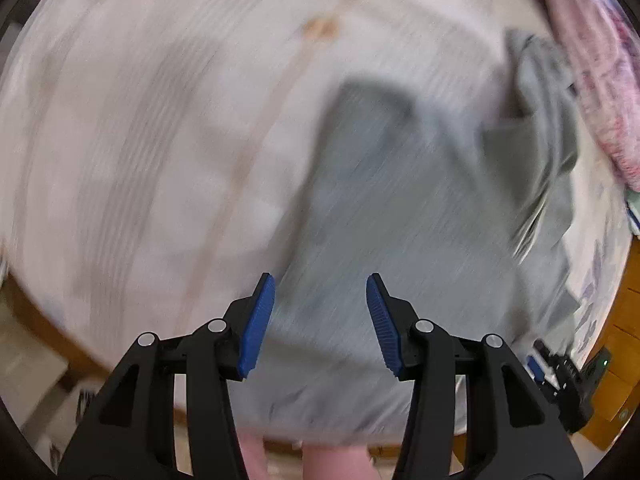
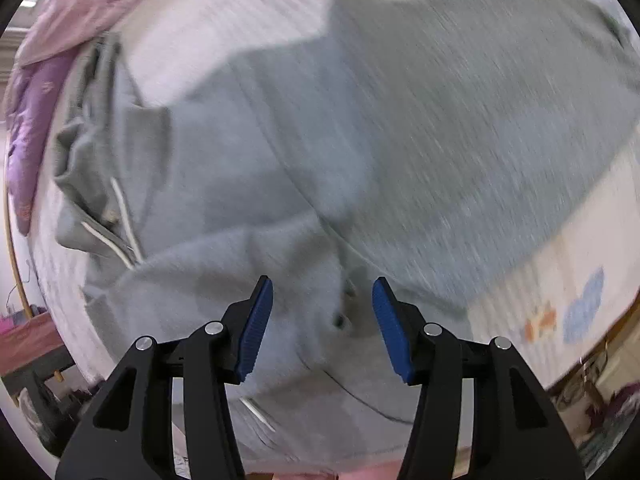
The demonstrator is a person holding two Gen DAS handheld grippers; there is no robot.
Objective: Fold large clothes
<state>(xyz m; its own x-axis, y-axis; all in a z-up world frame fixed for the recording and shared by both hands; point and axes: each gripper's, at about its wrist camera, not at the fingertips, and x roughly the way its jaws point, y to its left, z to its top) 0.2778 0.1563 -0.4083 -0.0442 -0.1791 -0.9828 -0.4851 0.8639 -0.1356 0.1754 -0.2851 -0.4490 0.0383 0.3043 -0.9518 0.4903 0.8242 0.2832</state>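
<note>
A large grey hooded sweatshirt (image 2: pixel 320 152) lies spread on a white patterned bed sheet (image 2: pixel 248 12). Its hood with white drawstrings (image 2: pixel 120 216) is bunched at the left of the right wrist view. The sweatshirt also shows in the left wrist view (image 1: pixel 400 208), blurred. My left gripper (image 1: pixel 320 320) is open and empty above the sweatshirt's near part. My right gripper (image 2: pixel 322 324) is open and empty above a folded sleeve area. The right gripper's body shows at the lower right of the left wrist view (image 1: pixel 564 372).
A pink and purple quilt (image 1: pixel 600 92) is heaped at the far edge of the bed; it also shows in the right wrist view (image 2: pixel 36 120). Wooden floor (image 1: pixel 624 320) lies beyond the bed's edge. Small printed figures (image 2: pixel 580 308) mark the sheet.
</note>
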